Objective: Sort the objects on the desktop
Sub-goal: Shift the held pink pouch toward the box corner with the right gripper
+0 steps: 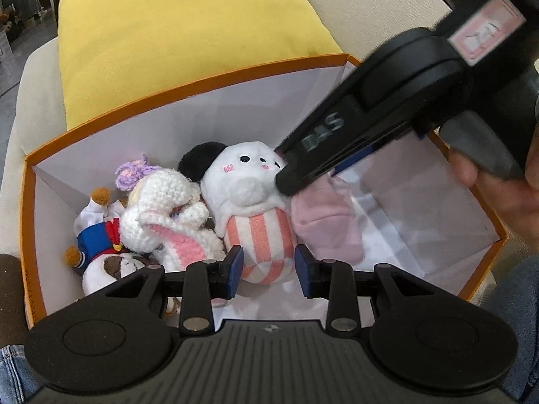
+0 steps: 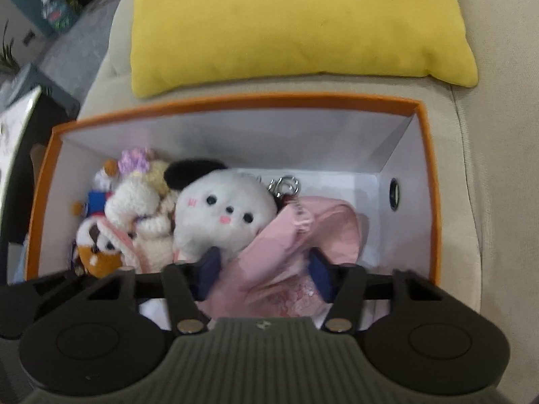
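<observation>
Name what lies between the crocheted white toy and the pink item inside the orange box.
The white dog plush in striped shorts lies between the crocheted toy and the pink item, clearest in the left wrist view.
</observation>
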`<action>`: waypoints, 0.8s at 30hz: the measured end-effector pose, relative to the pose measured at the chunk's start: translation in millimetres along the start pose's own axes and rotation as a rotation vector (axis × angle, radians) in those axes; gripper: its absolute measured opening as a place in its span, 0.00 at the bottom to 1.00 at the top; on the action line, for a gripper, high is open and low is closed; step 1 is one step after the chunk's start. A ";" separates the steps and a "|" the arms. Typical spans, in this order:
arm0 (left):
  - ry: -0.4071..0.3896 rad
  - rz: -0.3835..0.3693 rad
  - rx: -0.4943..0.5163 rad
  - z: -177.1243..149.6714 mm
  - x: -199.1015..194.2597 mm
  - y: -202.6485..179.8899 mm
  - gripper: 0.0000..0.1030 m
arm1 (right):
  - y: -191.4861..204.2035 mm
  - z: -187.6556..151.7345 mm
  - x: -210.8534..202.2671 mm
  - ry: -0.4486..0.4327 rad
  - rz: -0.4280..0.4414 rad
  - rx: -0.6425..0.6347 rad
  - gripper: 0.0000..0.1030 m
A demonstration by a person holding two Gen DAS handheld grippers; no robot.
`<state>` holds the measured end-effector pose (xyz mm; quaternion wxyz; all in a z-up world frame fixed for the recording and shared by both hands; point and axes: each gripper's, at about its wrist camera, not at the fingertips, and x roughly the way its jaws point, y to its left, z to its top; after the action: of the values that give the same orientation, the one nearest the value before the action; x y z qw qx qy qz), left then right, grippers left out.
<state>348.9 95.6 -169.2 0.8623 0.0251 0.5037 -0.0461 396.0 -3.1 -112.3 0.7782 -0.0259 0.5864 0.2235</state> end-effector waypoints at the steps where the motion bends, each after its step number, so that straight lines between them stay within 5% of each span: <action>1: -0.006 -0.002 -0.002 -0.7 -1.4 1.3 0.37 | -3.3 0.3 -1.9 -0.016 0.019 -0.020 0.40; 7: -0.027 -0.011 0.003 0.6 -5.4 1.9 0.36 | -19.6 7.1 -9.6 -0.110 0.107 -0.084 0.30; 15: -0.040 0.013 0.019 -0.5 -10.4 -2.9 0.35 | -7.5 6.2 -15.3 -0.074 -0.017 -0.160 0.29; 19: -0.108 0.009 0.025 -0.8 -25.8 -5.9 0.35 | -1.0 -2.3 -30.4 -0.074 -0.119 -0.220 0.32; 24: -0.144 -0.051 0.084 6.6 -33.8 -25.2 0.34 | -25.2 5.3 -33.0 -0.082 -0.052 -0.122 0.32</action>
<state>335.5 71.8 -136.4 0.8931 0.0450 0.4383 -0.0905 403.2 -34.6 -85.7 0.8041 -0.0793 0.5385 0.2391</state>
